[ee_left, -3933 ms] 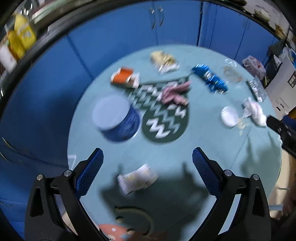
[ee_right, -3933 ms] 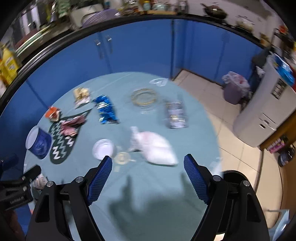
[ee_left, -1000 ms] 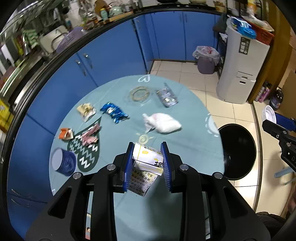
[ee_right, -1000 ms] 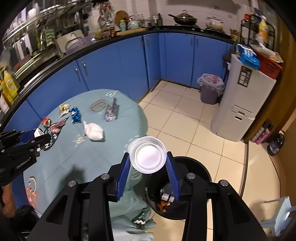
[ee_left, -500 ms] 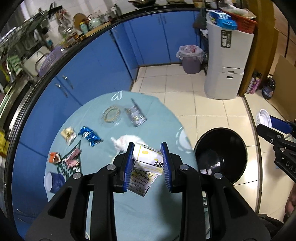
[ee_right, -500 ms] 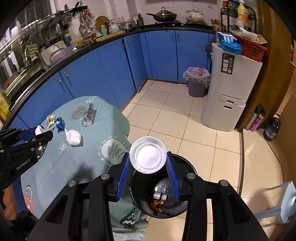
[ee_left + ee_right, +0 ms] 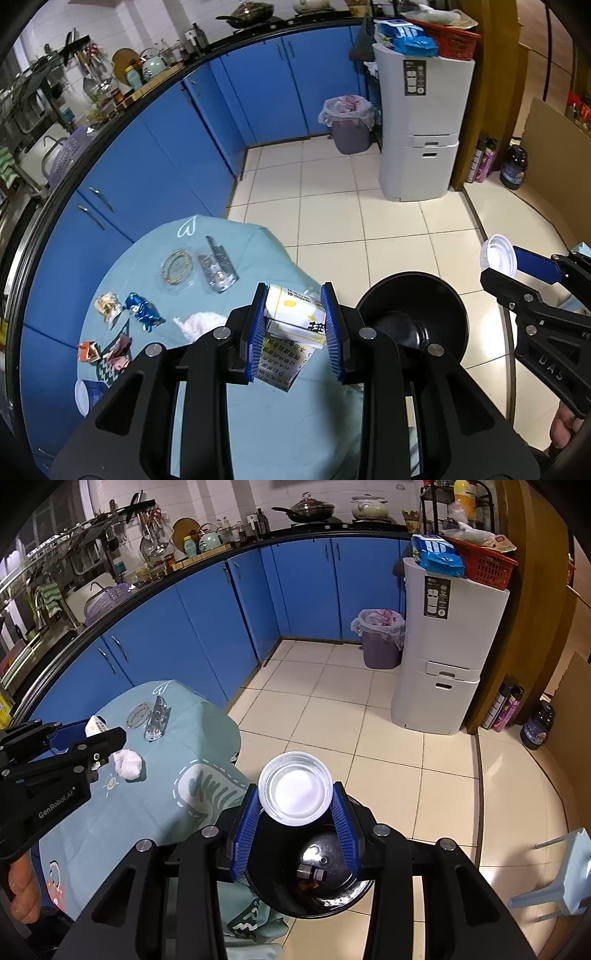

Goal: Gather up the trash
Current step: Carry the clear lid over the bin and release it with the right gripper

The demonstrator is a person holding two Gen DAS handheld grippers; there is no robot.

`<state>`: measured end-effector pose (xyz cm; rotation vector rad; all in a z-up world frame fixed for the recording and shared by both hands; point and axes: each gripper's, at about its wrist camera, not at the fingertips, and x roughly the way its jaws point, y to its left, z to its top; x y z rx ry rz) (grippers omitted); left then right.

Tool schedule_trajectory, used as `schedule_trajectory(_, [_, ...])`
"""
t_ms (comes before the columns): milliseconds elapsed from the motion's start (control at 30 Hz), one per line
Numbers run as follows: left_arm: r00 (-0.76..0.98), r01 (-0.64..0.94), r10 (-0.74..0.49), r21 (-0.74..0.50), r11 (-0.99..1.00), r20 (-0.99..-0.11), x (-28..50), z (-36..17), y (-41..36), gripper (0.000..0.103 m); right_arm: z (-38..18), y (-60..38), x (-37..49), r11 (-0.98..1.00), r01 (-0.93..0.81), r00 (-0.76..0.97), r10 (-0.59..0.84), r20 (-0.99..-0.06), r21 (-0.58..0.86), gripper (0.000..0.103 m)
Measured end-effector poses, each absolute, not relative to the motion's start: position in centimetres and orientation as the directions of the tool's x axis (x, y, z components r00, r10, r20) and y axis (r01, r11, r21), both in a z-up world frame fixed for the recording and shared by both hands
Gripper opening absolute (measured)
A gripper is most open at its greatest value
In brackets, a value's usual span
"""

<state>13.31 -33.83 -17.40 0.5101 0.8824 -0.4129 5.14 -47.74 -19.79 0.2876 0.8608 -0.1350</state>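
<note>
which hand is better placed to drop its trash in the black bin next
Right. Its gripper holds the white cup over the black bin. The left gripper, holding the carton, is over the table, beside the bin.

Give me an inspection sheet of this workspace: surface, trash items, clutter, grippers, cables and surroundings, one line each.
Surface: round table under a teal cloth.
Job's things: black bin on the floor beside the table, some trash inside; folded paper carton; white plastic lid.
Clutter: blue wrapper, white crumpled bag, clear packaging on the table.
Grippers: left gripper shut on the carton; right gripper shut on the lid, above the bin.
Cables: nothing seen.
Surroundings: blue cabinets, tiled floor.
</note>
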Motion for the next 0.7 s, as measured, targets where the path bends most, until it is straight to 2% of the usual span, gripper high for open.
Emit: schedule_trajectory(700, [0.542,0.608,-0.177,0.238,0.757,-0.822,13.0,-18.1,-38.6,0.030,-20.5,-49.5,5.0,0.942,0.260,0.637,-0.003,-0.771,0.211,0.039])
